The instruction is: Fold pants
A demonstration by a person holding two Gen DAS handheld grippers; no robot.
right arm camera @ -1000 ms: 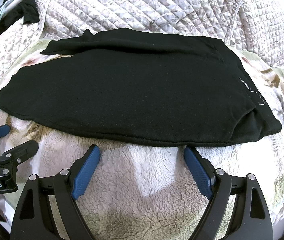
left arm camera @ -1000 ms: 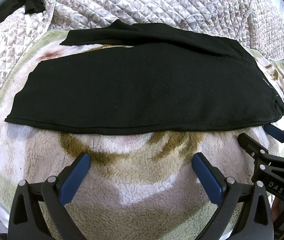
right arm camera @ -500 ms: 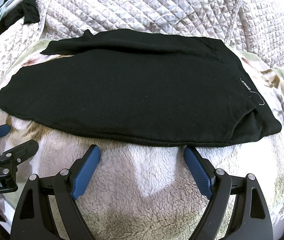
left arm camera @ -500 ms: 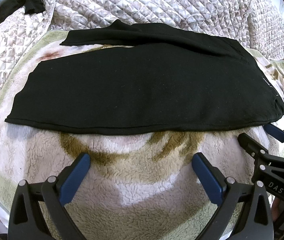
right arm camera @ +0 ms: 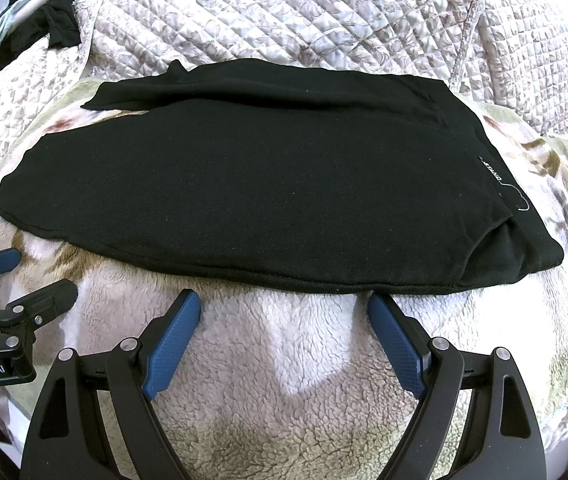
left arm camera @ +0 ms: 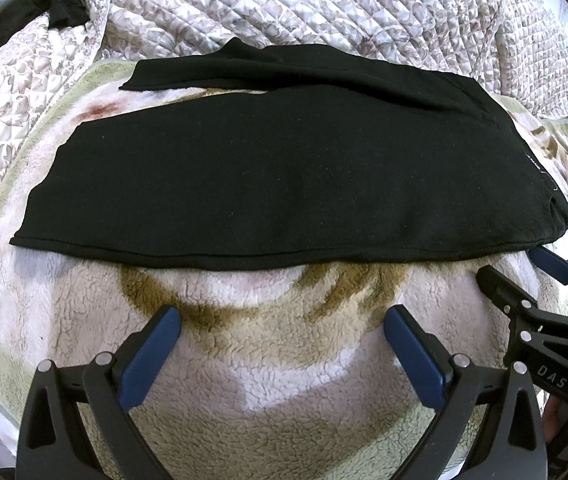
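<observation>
Pants, black and of soft knit cloth (left arm camera: 284,184), lie spread flat on a cream fleece blanket with brown and green patterning (left arm camera: 268,364); everything else is placed from the pants. They run sideways, with the waistband and its small white-lettered label (right arm camera: 492,170) at the right end and the leg hems at the left. One leg lies over the other, though the far leg peeks out along the back edge, so the first fold looks roughly made but not squared. Beyond the pants rises a rumpled quilted bedspread in pale floral print (left arm camera: 324,12). Far off past the hems, dark clothing (right arm camera: 60,24) lies bunched.

Nearer than the front edge of the pants, both tools hover over bare fleece, apart from the cloth. The left gripper (left arm camera: 282,338) sits toward the hem half, its blue-padded jaws spread wide and empty. The right gripper (right arm camera: 284,326) sits toward the waistband half, jaws likewise wide and empty, their tips just short of the front edge. This spacing probably readies both to pinch that near edge together.
</observation>
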